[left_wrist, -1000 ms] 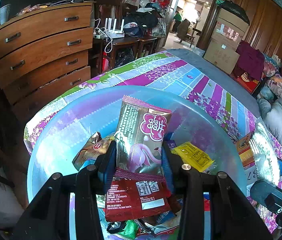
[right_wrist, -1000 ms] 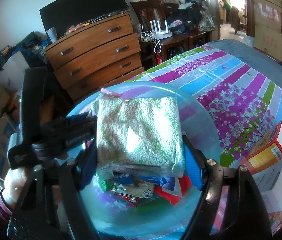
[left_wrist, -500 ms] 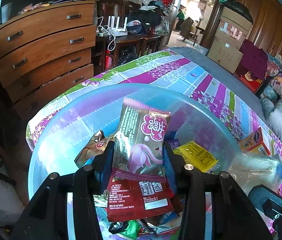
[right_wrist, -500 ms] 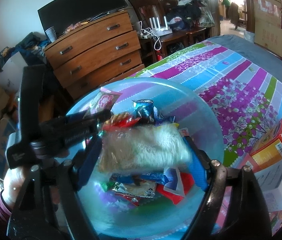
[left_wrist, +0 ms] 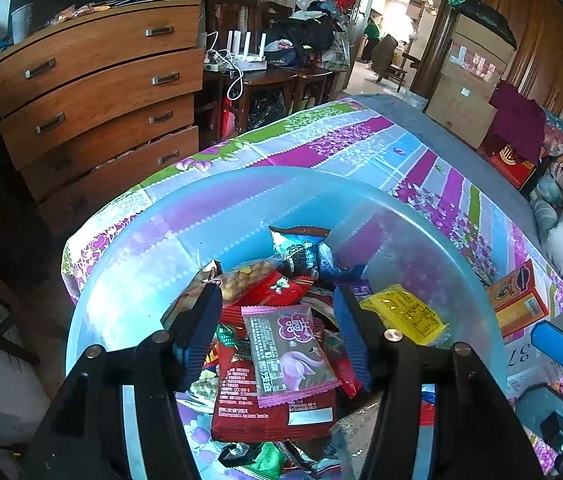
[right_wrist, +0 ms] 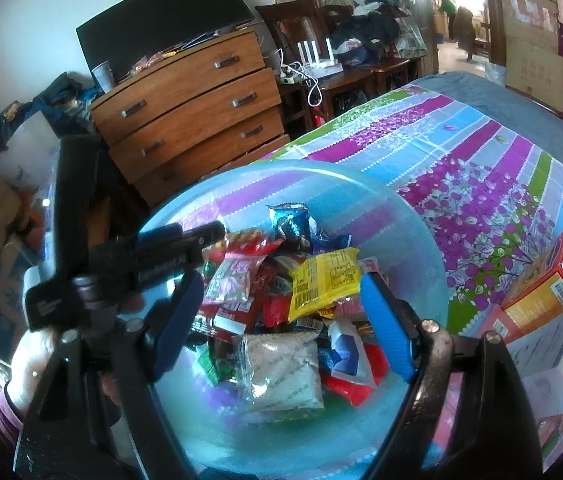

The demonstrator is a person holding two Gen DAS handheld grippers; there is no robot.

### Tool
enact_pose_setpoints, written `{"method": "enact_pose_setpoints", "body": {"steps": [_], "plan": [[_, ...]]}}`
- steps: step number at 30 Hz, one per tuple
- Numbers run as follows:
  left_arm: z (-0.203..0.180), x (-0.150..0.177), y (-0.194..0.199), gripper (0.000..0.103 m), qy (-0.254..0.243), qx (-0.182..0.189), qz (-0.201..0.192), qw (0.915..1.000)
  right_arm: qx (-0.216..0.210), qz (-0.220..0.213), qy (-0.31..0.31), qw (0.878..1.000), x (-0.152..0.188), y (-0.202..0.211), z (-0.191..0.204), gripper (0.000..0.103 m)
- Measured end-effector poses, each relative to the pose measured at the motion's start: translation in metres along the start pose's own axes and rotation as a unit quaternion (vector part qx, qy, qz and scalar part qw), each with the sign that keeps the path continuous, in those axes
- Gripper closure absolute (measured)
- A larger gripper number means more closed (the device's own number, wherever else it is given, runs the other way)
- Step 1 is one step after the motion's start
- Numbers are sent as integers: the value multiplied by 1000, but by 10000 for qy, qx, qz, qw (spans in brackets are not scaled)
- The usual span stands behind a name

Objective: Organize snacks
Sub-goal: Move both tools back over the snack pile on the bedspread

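Over the translucent blue plastic basin (left_wrist: pixel 129 280) at the bed's near corner, both tongs, left (left_wrist: pixel 277 332) just widened and right (right_wrist: pixel 281 320), hang open and empty, the brown flamingo-print packet (left_wrist: pixel 289 352) and clear grain-filled pouch (right_wrist: pixel 281 368) lying atop the gathered snacks.

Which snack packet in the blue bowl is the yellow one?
The yellow packet with black print, lying on top of the pile toward the bowl's right side; the packets around it are red, blue, green or pink-edged.

A translucent glossy plastic basin (left_wrist: pixel 129 280) holds shiny foil snack packets (left_wrist: pixel 289 356); the dresser (left_wrist: pixel 93 92) is polished wood.
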State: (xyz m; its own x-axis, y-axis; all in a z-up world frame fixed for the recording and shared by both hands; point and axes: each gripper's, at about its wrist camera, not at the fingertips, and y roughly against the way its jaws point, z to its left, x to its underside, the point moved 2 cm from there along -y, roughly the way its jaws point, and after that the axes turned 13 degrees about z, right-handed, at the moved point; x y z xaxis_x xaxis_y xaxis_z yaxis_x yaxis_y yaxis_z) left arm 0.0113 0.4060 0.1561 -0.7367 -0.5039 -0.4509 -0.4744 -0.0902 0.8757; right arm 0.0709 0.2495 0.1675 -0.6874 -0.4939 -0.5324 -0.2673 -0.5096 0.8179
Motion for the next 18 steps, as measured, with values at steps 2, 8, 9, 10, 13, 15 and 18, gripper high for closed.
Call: {"method": "enact_pose_setpoints", "body": {"steps": [2,8,9,10,13,15,18], "plan": [[0,0,0,40,7,-36,2,10000,20,-5,-26,10000,2,1,-1,14],[-1,-2,1,35,-2,-120,-15,9999,41,-23,-54,10000,6,5,-2,10],[-2,-2,1,35,-8,-127,-12,9999,47,-33,-61,10000,7,6,-3,9],[-2,-2,1,35,-11,-139,-13,9999,54,-37,-65,10000,7,7,-3,8],[-4,-2,1,35,-23,-154,-6,9999,48,-56,-81,9999,8,10,-4,8],[-4,-3,2,35,-24,-154,-2,9999,56,-82,-70,9999,8,13,-4,8],[-4,-3,2,35,-17,-151,-13,9999,46,-148,-60,9999,13,20,-5,8]]}}
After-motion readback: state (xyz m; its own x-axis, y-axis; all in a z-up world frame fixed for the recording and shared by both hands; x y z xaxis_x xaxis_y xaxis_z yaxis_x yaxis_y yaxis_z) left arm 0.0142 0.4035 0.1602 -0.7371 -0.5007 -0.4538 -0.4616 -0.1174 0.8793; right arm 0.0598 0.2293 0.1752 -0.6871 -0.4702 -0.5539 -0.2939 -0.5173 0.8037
